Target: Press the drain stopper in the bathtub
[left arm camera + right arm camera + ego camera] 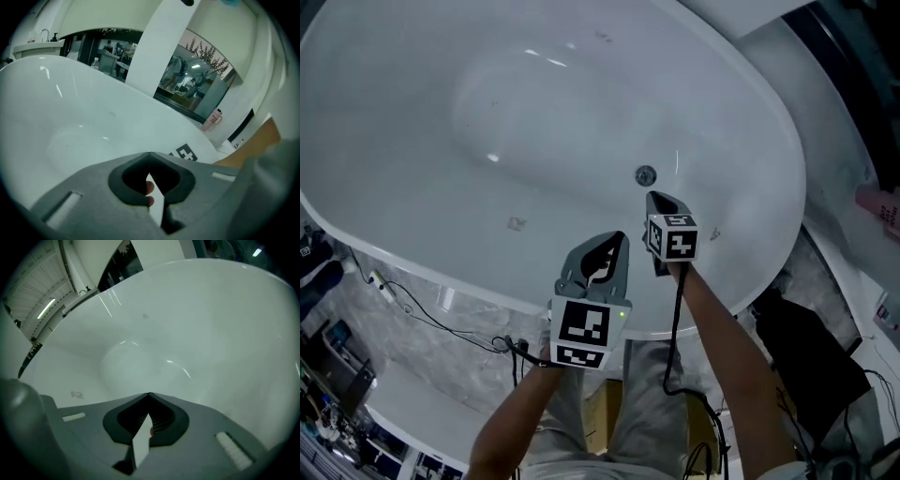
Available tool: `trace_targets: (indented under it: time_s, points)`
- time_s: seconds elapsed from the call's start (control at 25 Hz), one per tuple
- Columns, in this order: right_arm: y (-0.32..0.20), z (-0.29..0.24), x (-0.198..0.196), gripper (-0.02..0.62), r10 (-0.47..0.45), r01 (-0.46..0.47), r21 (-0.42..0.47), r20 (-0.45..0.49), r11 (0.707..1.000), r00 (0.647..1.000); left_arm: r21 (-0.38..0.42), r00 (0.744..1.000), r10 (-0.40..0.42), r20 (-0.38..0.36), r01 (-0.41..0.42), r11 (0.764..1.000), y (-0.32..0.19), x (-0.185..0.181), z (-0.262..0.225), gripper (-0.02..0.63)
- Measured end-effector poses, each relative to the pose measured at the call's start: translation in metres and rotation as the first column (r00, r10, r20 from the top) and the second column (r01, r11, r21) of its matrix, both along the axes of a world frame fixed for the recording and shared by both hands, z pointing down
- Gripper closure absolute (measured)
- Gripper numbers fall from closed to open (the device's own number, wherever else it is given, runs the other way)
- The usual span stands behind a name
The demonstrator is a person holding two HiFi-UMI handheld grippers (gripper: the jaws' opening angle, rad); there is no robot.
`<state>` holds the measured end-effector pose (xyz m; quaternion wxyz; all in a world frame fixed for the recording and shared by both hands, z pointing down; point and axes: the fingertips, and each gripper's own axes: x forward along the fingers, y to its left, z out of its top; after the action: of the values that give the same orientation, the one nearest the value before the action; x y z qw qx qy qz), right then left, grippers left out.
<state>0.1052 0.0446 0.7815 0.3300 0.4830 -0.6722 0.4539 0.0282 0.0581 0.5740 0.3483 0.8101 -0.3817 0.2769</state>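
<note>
Claws 2, closed: left claw (621,237), right claw (652,196); stopper (646,175) 1; bathtub (534,103) 1

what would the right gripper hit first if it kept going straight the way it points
Most likely the round metal drain stopper, which lies just past the right gripper, jaws shut, in the head view. Depth is unclear, so it might meet the white bathtub floor beside it instead.

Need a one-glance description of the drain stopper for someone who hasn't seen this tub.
The white oval bathtub fills the head view. On its floor toward the view's right, just beyond the tip of the right gripper, sits the drain stopper. It is the only small round metal disc there; the other marks are faint smudges and light glints.
</note>
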Motion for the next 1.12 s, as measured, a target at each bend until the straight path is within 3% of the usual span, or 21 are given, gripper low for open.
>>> trace_targets:
  time_s: [0.16,0.28,0.56,0.88,1.12]
  points:
    - [0.003,-0.071,-0.009,0.592,-0.027,0.024,0.076,0.028,0.997,0.999,0.021,1.000,-0.004,0.002,0.004,1.000,0.005,-0.008,-0.046,0.606]
    - [-0.010,-0.136,-0.009,0.592,0.009,-0.019,0.142,0.073,0.990,0.997,0.042,1.000,-0.013,-0.017,0.014,0.999,0.000,-0.015,-0.080,0.606]
    - [-0.017,-0.282,-0.014,0.592,-0.021,-0.006,0.292,0.090,0.956,0.996,0.095,0.999,-0.044,-0.023,0.046,0.994,0.001,-0.039,-0.178,0.606]
    - [-0.029,-0.445,-0.013,0.592,-0.024,-0.028,0.474,0.103,0.880,0.994,0.175,0.995,-0.023,-0.095,0.040,0.984,0.003,-0.030,-0.305,0.606]
    - [-0.011,-0.563,-0.015,0.592,0.024,-0.098,0.583,0.134,0.807,0.991,0.248,0.992,0.053,-0.118,-0.023,0.969,0.027,-0.025,-0.399,0.606]
